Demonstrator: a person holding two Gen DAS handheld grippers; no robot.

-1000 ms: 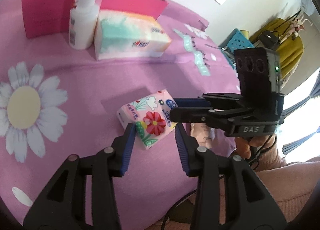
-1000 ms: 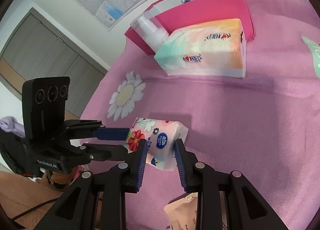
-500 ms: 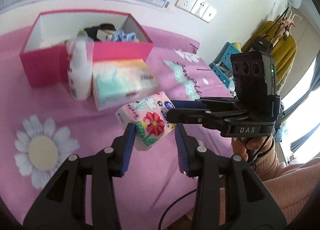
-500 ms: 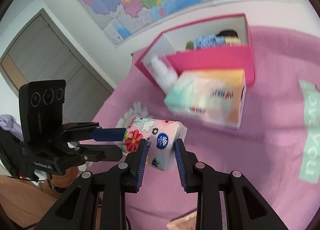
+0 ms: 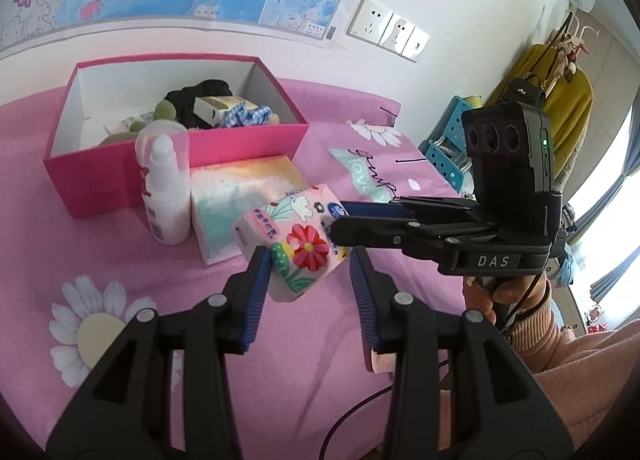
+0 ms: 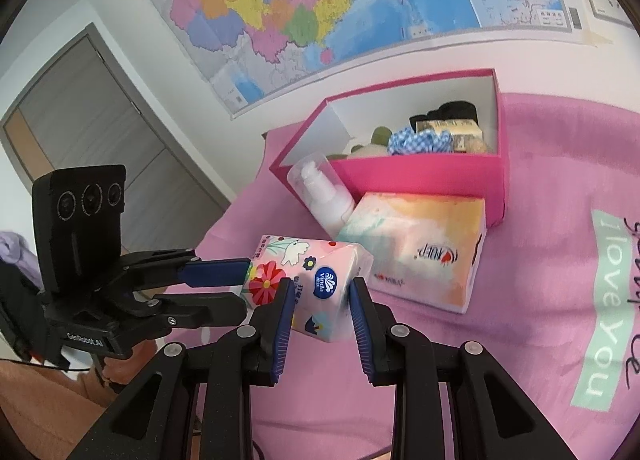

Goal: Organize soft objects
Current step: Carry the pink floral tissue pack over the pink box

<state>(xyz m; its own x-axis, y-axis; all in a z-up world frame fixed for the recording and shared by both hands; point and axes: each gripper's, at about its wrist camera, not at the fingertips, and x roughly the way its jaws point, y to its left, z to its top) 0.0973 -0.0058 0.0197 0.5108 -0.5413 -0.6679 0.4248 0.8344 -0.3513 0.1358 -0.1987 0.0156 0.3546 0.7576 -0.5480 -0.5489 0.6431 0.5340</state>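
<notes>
Right wrist view shows both grippers, right gripper (image 6: 318,298) and left gripper (image 6: 240,286), clamping the floral pink soft tissue pack (image 6: 310,272) at centre frame, lifted above the pink cloth (image 6: 532,260), apparently bound for the magenta cardboard box (image 6: 420,176) at upper right

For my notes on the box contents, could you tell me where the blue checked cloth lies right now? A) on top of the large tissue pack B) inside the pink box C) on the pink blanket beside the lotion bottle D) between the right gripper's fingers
B: the blue checked cloth lies inside the pink box, beside a black fabric item.
</notes>
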